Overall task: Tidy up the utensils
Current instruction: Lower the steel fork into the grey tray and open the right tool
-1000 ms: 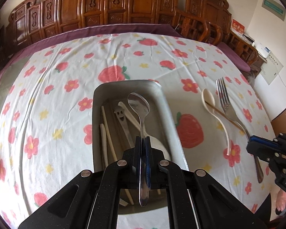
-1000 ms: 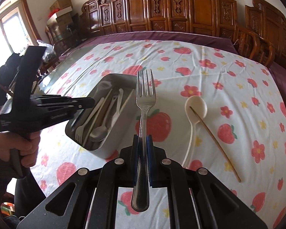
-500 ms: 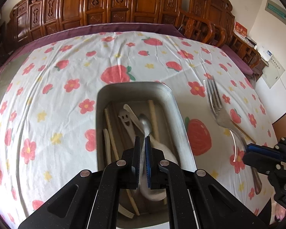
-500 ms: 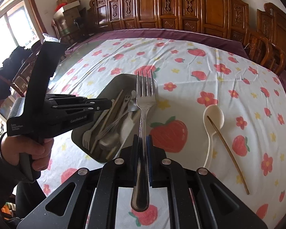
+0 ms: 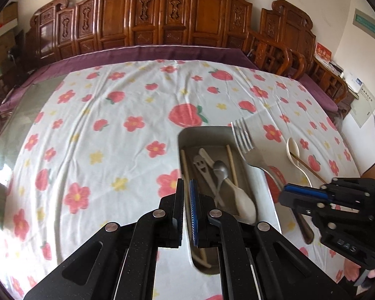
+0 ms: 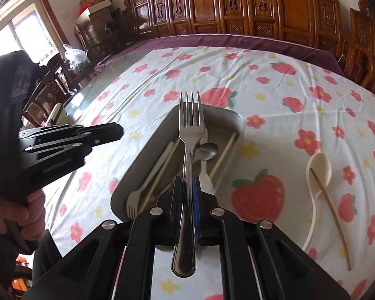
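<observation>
A grey metal tray point(image 5: 202, 130) on the strawberry-print cloth holds a metal spoon point(image 5: 221, 168), a cream smiley utensil point(image 5: 201, 162), chopsticks and a white spoon point(image 5: 245, 200). My left gripper point(image 5: 186, 190) is shut and empty, over the tray's left rim. My right gripper point(image 6: 187, 182) is shut on the handle of a metal fork point(image 6: 190, 120), whose tines point out over the tray point(image 6: 227, 113). Seen from the left wrist, the fork point(image 5: 245, 142) hangs above the tray's right rim. A cream spoon point(image 6: 318, 165) and a single chopstick point(image 6: 330, 217) lie on the cloth to the right.
Carved wooden chairs point(image 5: 162, 20) ring the far side of the table. Bare glass tabletop point(image 6: 92, 92) shows left of the cloth. A person's hand point(image 6: 25, 215) grips the left gripper's handle at the left of the right wrist view.
My left gripper has let go of the metal spoon, which now lies in the tray, and has shifted left. My right gripper has carried the fork leftward over the tray.
</observation>
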Motion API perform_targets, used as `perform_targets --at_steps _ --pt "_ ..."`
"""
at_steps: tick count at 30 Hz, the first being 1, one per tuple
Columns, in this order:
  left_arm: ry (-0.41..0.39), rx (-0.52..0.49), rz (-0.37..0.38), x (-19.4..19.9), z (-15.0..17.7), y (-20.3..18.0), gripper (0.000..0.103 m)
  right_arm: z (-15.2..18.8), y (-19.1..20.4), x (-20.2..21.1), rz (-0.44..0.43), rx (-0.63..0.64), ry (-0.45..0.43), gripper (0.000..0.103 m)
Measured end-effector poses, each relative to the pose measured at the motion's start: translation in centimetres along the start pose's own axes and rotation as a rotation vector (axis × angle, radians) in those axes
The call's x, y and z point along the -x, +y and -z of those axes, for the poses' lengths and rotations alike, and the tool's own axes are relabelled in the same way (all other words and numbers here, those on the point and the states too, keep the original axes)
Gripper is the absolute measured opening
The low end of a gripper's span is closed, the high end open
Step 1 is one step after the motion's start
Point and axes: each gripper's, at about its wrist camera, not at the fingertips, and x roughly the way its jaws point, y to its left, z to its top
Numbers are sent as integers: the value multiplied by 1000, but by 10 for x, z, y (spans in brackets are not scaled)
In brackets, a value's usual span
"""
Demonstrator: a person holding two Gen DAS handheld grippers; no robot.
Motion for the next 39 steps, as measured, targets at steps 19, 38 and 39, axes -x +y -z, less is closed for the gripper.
perform_targets --at_steps 19,38,39 --pt "-37 5 -22 24 3 25 4 -17 18 -69 -32 -72 98 10" --pt "-49 -28 -2 36 6 3 4 -8 1 -11 17 -6 -10 13" --pt "-50 -34 3 37 6 -2 4 -3 -7 1 35 -6 -21 13"
